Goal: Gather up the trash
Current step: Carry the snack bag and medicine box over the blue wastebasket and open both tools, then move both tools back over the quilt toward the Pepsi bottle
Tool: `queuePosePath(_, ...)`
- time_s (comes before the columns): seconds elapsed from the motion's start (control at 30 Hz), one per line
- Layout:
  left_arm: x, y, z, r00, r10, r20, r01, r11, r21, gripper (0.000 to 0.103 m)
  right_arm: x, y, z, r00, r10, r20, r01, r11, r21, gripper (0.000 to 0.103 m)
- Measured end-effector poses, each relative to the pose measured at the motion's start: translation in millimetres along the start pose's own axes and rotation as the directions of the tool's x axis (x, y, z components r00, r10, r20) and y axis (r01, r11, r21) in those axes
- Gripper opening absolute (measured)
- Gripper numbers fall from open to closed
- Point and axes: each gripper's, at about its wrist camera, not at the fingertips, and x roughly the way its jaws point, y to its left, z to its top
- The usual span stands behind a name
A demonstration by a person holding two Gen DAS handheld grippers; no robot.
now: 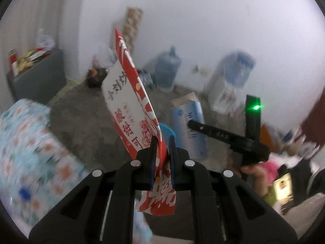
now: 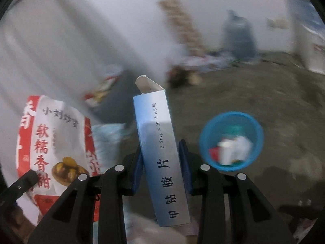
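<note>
While the left hand-held gripper [image 1: 162, 142] was closed almost completely, its two blue-padded fingers [image 1: 153, 158] pinched the lower part of a red-and-white snack bag [image 1: 130, 101], which stood up tilted to the left above the fingers, with its crumpled bottom end hanging below them. The right hand-held gripper [image 2: 161, 156] was opened only as wide as the narrow blue-and-white medicine box [image 2: 160, 148] clamped between its pads; the box stood nearly upright, leaning slightly left, its top flap open. In the left wrist view the same box [image 1: 189, 122] showed to the right of the bag, held by the other tool's black finger [image 1: 215, 135], with a green light glowing on that tool [image 1: 256, 107]. In the right wrist view the bag [image 2: 59, 148] appeared to the left of the box.

Farther out, a round blue bin [image 2: 231, 141] sat on the grey floor [image 2: 274, 101] to the right of the box, with white and red scraps inside it. In the left wrist view only an edge of the bin [image 1: 167, 131] showed between bag and box. A patterned light-blue bundle [image 1: 30, 152] lay near on the left. Far off by the white wall stood a large blue water jug [image 1: 167, 67], blurred, and a dark grey cabinet [image 1: 40, 77] with clutter on top.
</note>
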Motion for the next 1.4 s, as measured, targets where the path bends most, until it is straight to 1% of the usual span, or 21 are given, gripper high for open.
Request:
queuePosePath(0.07, 56, -12, 11, 0.997, 0.006, -0.080, -0.001, 0.998, 0.064, 0.010, 20, -36, 4, 0.999, -0.050, -0.018, 0.051, 0.995, 0.080, 0.033)
queuePosePath(0.13, 104, -22, 19, 0.991, 0.003, -0.134, 0.013, 0.993, 0.119, 0.010, 39, -62, 6, 0.996, -0.082, -0.041, 0.086, 0.988, 0.127, 0.033)
queuePosePath(0.27, 181, -30, 28, 0.973, -0.013, -0.229, 0.049, 0.987, 0.153, 0.010, 79, -105, 8, 0.987, -0.133, -0.093, 0.149, 0.969, 0.199, 0.033)
queuePosePath(0.4, 247, -29, 35, 0.959, 0.009, -0.283, 0.051, 0.978, 0.203, 0.010, 117, -136, 12, 0.983, -0.146, -0.113, 0.171, 0.950, 0.261, 0.033)
queuePosePath(0.5, 295, -30, 35, 0.947, 0.051, -0.317, 0.031, 0.968, 0.248, 0.011, 142, -155, 16, 0.983, -0.148, -0.112, 0.176, 0.937, 0.302, 0.034)
queuePosePath(0.53, 313, -27, 32, 0.944, 0.058, -0.324, 0.025, 0.969, 0.244, 0.015, 151, -162, 17, 0.981, -0.154, -0.116, 0.184, 0.930, 0.318, 0.034)
queuePosePath(0.57, 325, -26, 30, 0.939, 0.060, -0.338, 0.023, 0.972, 0.236, 0.033, 160, -172, 15, 0.982, -0.150, -0.112, 0.179, 0.922, 0.342, 0.037)
queuePosePath(0.6, 336, -24, 29, 0.932, 0.068, -0.357, 0.017, 0.973, 0.231, 0.045, 171, -181, 17, 0.983, -0.143, -0.117, 0.176, 0.917, 0.359, 0.051)
queuePosePath(0.63, 349, -23, 28, 0.920, 0.090, -0.381, 0.001, 0.973, 0.231, 0.059, 183, -192, 14, 0.979, -0.149, -0.139, 0.192, 0.903, 0.386, 0.058)
queuePosePath(0.67, 355, -20, 25, 0.915, 0.108, -0.389, -0.013, 0.971, 0.238, 0.059, 193, -203, 8, 0.975, -0.152, -0.160, 0.206, 0.886, 0.415, 0.061)
queuePosePath(0.73, 352, -14, 25, 0.916, 0.105, -0.387, -0.020, 0.976, 0.218, 0.059, 211, -217, 4, 0.972, -0.126, -0.199, 0.207, 0.863, 0.462, 0.061)
queuePosePath(0.8, 338, -6, 28, 0.924, 0.064, -0.378, 0.000, 0.986, 0.167, 0.059, 214, -225, -4, 0.968, -0.131, -0.214, 0.223, 0.843, 0.490, 0.061)
queuePosePath(0.93, 302, -7, 39, 0.945, 0.051, -0.322, 0.000, 0.988, 0.156, 0.063, 205, -226, -12, 0.971, -0.158, -0.180, 0.229, 0.832, 0.505, 0.061)
queuePosePath(1.0, 281, -9, 46, 0.955, 0.041, -0.292, 0.004, 0.988, 0.152, 0.065, 194, -222, -11, 0.975, -0.157, -0.154, 0.215, 0.829, 0.515, 0.061)
queuePosePath(1.03, 263, -10, 51, 0.962, 0.037, -0.272, 0.004, 0.989, 0.149, 0.067, 187, -216, -10, 0.977, -0.161, -0.137, 0.209, 0.831, 0.515, 0.061)
queuePosePath(1.1, 232, -12, 55, 0.972, 0.025, -0.235, 0.006, 0.992, 0.129, 0.068, 173, -206, -8, 0.982, -0.159, -0.104, 0.190, 0.839, 0.509, 0.061)
queuePosePath(1.23, 161, -9, 57, 0.987, 0.003, -0.163, 0.006, 0.998, 0.055, 0.073, 143, -172, -2, 0.990, -0.136, -0.040, 0.139, 0.877, 0.460, 0.061)
queuePosePath(1.27, 148, -8, 55, 0.989, 0.001, -0.149, 0.005, 0.999, 0.039, 0.076, 134, -159, 0, 0.992, -0.123, -0.025, 0.121, 0.888, 0.443, 0.061)
queuePosePath(1.3, 125, -5, 52, 0.992, -0.005, -0.129, 0.007, 1.000, 0.015, 0.076, 126, -149, 1, 0.993, -0.113, -0.015, 0.109, 0.898, 0.426, 0.061)
queuePosePath(1.37, 94, 1, 45, 0.995, -0.008, -0.100, 0.007, 1.000, -0.016, 0.076, 110, -121, 5, 0.996, -0.089, 0.009, 0.080, 0.926, 0.370, 0.062)
queuePosePath(1.4, 72, 5, 38, 0.997, -0.003, -0.080, 0.000, 0.999, -0.036, 0.077, 105, -111, 8, 0.997, -0.079, 0.014, 0.069, 0.935, 0.348, 0.065)
